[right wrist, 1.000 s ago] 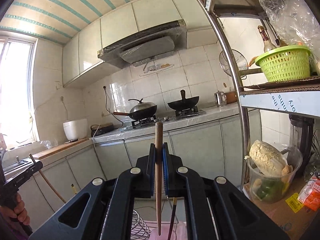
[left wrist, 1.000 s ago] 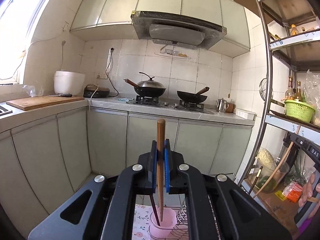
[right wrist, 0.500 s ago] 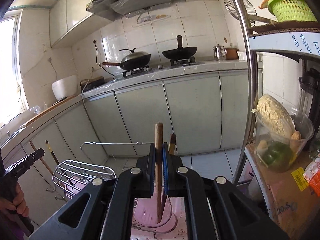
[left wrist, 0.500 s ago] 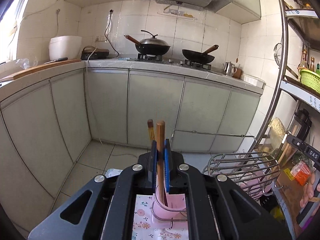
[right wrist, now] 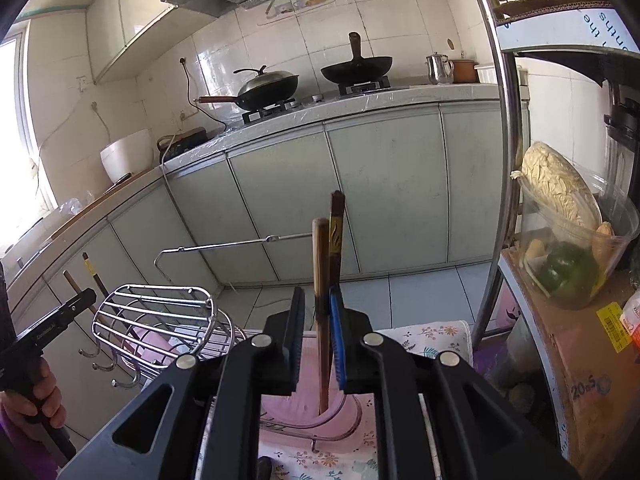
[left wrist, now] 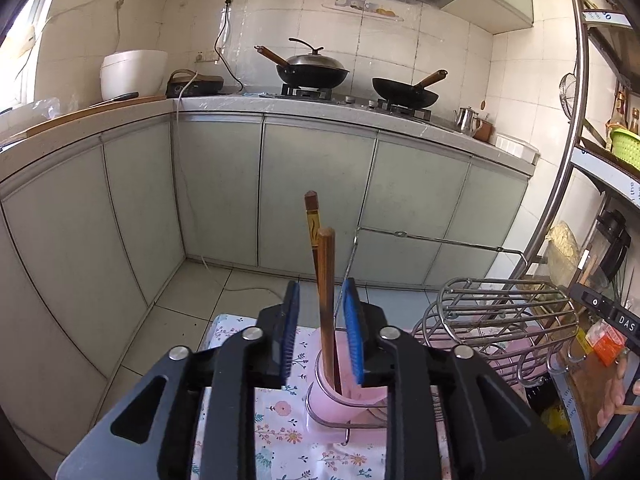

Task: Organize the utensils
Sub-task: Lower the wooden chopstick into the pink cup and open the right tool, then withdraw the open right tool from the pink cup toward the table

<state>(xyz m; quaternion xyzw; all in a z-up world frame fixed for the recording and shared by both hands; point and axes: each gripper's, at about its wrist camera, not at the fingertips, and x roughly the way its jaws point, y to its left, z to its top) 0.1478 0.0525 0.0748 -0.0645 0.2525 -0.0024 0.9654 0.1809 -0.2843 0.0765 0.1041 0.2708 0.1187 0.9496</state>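
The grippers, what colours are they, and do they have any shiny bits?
Both the left gripper and right gripper are black plastic with angular, cut-out arms, round silver bolts, and ribbed blue pads inside the fingers. No cables show.

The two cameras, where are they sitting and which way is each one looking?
Left wrist: sits on the left claw, looking forward and down at a pink cup with chopsticks; its open blue pads and black frame show, with some fingers at the right edge.
Right wrist: sits on the right claw, facing its own pink cup; the person's left hand shows at the left.
Both share the stove with two woks and the wire rack.
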